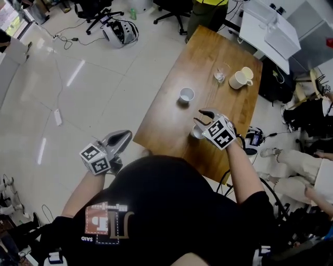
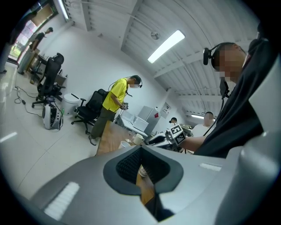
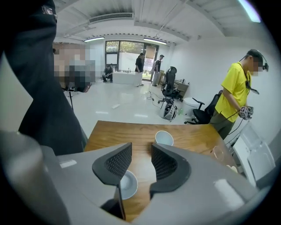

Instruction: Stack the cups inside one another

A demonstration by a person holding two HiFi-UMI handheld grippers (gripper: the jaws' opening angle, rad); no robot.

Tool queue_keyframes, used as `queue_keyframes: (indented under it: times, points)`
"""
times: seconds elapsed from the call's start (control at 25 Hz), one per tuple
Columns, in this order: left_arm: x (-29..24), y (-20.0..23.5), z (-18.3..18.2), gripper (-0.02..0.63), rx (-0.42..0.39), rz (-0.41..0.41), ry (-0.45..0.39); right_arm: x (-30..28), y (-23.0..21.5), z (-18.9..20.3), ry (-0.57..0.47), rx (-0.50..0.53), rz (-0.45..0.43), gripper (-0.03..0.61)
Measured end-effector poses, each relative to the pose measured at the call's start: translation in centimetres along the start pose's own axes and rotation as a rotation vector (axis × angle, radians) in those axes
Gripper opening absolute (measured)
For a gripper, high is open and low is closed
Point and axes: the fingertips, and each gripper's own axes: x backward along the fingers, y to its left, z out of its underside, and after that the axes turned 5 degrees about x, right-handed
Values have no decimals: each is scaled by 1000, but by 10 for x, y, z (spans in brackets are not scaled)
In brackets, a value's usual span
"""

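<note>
A white paper cup (image 1: 186, 95) stands upright at the middle of the wooden table (image 1: 208, 57). A second white cup (image 1: 196, 133) stands near the table's front edge. My right gripper (image 1: 202, 118) hangs just above that cup, jaws open, pads not touching it. In the right gripper view the near cup (image 3: 126, 184) shows below and behind the left jaw, and the far cup (image 3: 164, 137) lies beyond the gripper (image 3: 141, 150). My left gripper (image 1: 118, 139) is off the table's left edge, over the floor. Its jaws (image 2: 141, 148) meet at the tips with nothing held.
A clear glass (image 1: 221, 75) and a cream mug (image 1: 240, 79) stand at the table's far right. A person in a yellow shirt (image 3: 235, 94) stands at the far end. Office chairs (image 1: 96, 10) and a white desk (image 1: 268, 31) lie beyond. A seated person's legs (image 1: 299, 163) are to the right.
</note>
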Motion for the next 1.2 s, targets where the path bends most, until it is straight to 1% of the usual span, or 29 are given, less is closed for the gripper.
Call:
queue_keyframes:
  times: [0.12,0.24,0.4,0.48,0.6,0.68,0.76,0.8,0.96,1.12,1.2]
  points:
    - [21,7,-6,2,1,-24,-7,-27,-12,-12,4,8,24,153]
    - [26,10,-7,2,1,-54,-7,-55,-32,-8,31,20,35,159]
    - [40,15,-10,2,8,-88,-8,-91,-49,0,100,77,45,170]
    - [48,19,-13,2,8,-107,-2,-108,-51,5,140,102,42,170]
    - [54,24,-15,2,-7,-108,-7,-129,-47,23,219,160,32,167]
    - [59,28,-12,2,-9,-114,-4,-140,-44,32,252,202,38,143]
    - [63,31,-10,2,0,-125,-5,-144,-42,36,265,227,50,65]
    - [64,31,-10,2,4,-130,-4,-144,-41,36,267,231,50,37]
    - [62,34,-10,2,10,-119,-4,-125,-37,23,233,194,16,31]
    - [46,28,-11,2,9,-68,5,-72,-29,-12,153,134,-9,31]
    - [32,22,-12,2,4,-22,5,-40,-19,-27,131,139,-22,31]
